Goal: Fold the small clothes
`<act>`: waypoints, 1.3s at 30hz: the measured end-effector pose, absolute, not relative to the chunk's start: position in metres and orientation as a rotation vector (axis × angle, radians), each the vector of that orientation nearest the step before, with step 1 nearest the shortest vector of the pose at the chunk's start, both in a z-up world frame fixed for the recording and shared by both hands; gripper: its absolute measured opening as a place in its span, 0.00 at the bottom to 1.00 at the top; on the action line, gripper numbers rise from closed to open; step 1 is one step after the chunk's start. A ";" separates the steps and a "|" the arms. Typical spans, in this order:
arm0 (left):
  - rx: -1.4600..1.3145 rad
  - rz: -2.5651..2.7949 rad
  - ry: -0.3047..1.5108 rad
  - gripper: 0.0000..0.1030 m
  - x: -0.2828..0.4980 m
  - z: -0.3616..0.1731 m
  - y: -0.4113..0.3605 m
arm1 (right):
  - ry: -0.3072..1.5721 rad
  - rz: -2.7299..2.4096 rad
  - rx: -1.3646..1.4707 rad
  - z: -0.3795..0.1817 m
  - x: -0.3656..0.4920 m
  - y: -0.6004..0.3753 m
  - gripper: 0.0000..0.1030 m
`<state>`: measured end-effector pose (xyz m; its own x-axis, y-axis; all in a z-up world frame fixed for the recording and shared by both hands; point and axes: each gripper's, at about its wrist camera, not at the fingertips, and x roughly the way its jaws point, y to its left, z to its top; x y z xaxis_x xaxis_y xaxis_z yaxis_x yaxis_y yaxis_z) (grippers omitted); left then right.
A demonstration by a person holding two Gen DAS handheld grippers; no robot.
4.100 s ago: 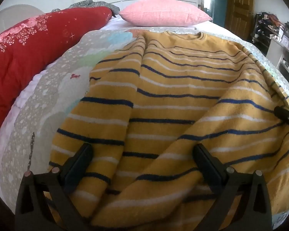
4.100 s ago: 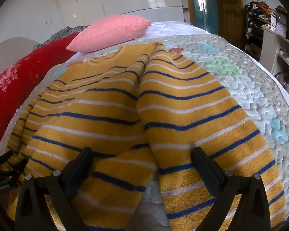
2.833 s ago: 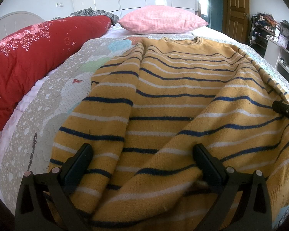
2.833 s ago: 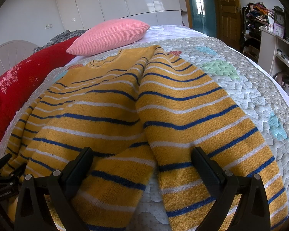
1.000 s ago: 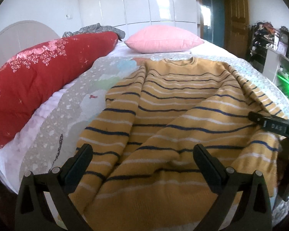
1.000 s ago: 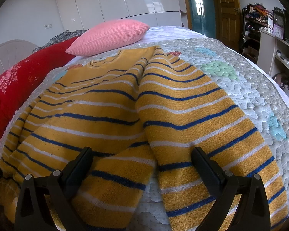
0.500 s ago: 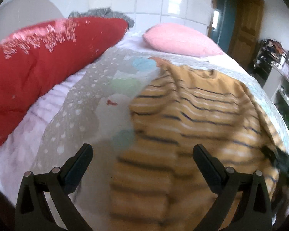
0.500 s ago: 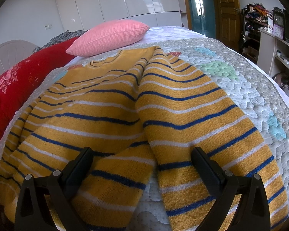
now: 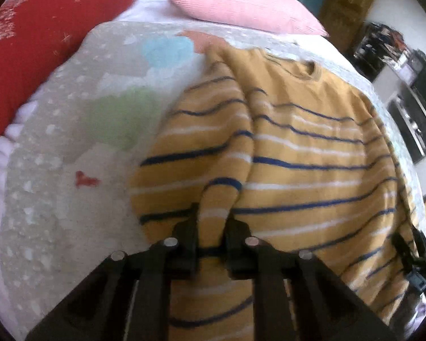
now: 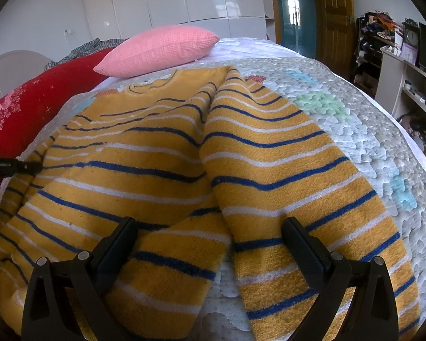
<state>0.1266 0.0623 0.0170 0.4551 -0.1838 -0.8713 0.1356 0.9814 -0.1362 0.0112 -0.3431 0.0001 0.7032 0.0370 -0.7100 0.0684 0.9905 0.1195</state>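
Note:
A yellow sweater with blue and white stripes lies spread on the quilted bedspread, collar toward the pillow. My left gripper is shut on a pinched ridge of the sweater's left sleeve. In the right wrist view the sweater fills the middle, its right sleeve lying alongside the body. My right gripper is open, low over the hem where sleeve and body meet. The left gripper's tip shows at the far left edge.
A pink pillow lies at the head of the bed. A red bolster runs along the left side. Shelves and a cabinet stand to the right of the bed, with a wooden door behind.
My left gripper has moved forward onto the sweater's left sleeve and shut on a fold of it; it was open before. My right gripper has stayed in place, open.

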 end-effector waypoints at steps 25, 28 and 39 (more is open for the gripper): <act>-0.159 -0.047 0.802 0.77 -0.071 0.079 0.071 | 0.815 0.079 0.282 -0.001 0.015 -0.363 1.00; -0.204 -0.056 0.769 0.78 -0.097 0.081 0.056 | 0.871 0.096 0.334 0.009 0.011 -0.370 0.92; -0.135 -0.113 0.758 0.81 -0.132 0.079 0.025 | 0.764 -0.200 0.155 0.037 -0.098 -0.414 0.97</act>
<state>-0.1320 0.0246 0.0793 0.7209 -0.1504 -0.6765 0.0529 0.9853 -0.1627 -0.0981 -0.4139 0.0369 0.7045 -0.1234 -0.6989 0.2356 0.9696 0.0663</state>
